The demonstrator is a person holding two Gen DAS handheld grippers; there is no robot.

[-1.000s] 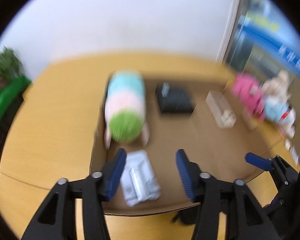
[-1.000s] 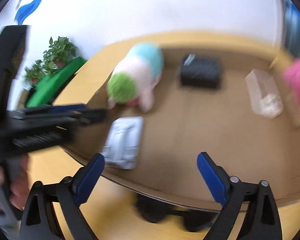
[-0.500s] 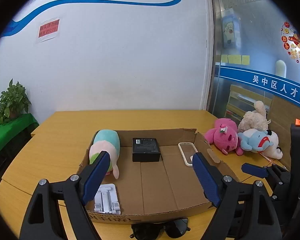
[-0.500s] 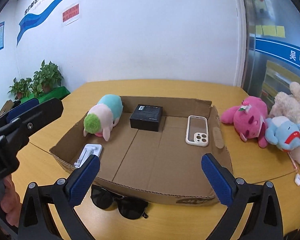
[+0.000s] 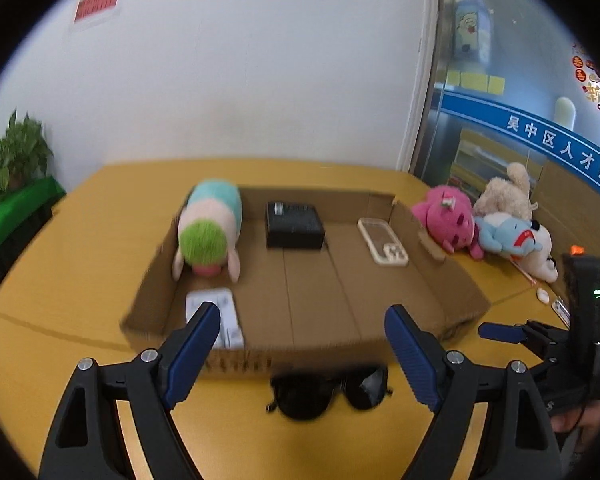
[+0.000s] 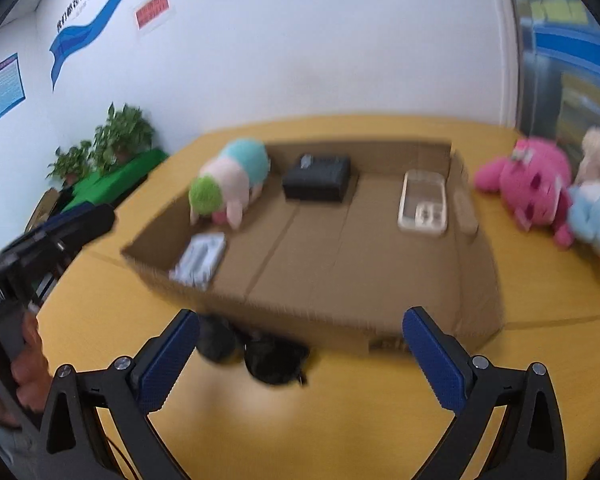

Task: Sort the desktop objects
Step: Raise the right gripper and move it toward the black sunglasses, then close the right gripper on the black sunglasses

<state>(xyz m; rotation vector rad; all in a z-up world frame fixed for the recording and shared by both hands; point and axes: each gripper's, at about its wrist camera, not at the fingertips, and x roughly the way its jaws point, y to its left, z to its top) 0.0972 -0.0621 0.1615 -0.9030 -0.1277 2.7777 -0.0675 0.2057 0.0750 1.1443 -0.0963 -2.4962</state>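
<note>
White wall rises behind a yellow wooden table (image 5: pixel 80 248), with potted plants (image 6: pixel 112 140) on a green stand at 9 o'clock. On the table sits a shallow cardboard tray (image 5: pixel 452 280) with low walls. Inside it, at 11 o'clock, lies a pastel plush toy (image 5: pixel 210 232) with a green tuft facing the near side; just in front of it, in the near left corner, lies a white plastic packet (image 6: pixel 200 258). At 12 o'clock, against the far wall of the tray, stands a black box (image 5: pixel 294 226), and at 1 o'clock a clear phone case (image 5: pixel 382 240) lies flat. Outside the tray, at 2 o'clock, 3 plush toys (image 5: pixel 496 220) in pink, cream and blue are heaped together on the table.

A pair of black sunglasses (image 5: pixel 328 390) lies on the table just outside the tray's near wall, at 6 o'clock.

Left gripper (image 5: pixel 300 352) hovers over the sunglasses with its blue pads spread wide and nothing between them. Right gripper (image 6: pixel 302 354) also stands wide apart and empty, the sunglasses low between its fingers toward the left pad (image 6: pixel 168 360). Both views are blurred.
</note>
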